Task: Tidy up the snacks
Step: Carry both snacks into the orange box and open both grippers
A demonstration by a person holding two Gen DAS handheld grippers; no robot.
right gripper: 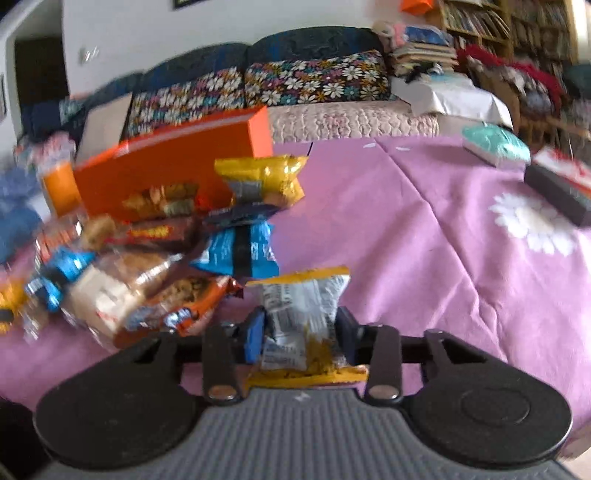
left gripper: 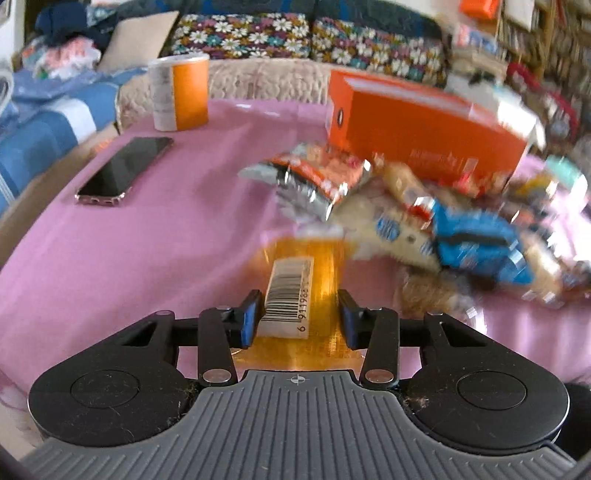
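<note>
A pink tablecloth [left gripper: 147, 236] is spread over the table, a white daisy print [right gripper: 532, 221] seen at its right. Behind, a sofa with floral cushions [right gripper: 317, 79] and bookshelves [right gripper: 476, 18] are noted. The snack pile [left gripper: 424, 218] lies before an orange box [left gripper: 424, 129]. A phone [left gripper: 123, 171] and an orange cup [left gripper: 181, 92] are set apart. The left gripper [left gripper: 297, 317] is clamped on an amber barcoded packet [left gripper: 306, 295]; the right gripper [right gripper: 301, 334] is clamped on a yellow snack packet [right gripper: 303, 314].
</note>
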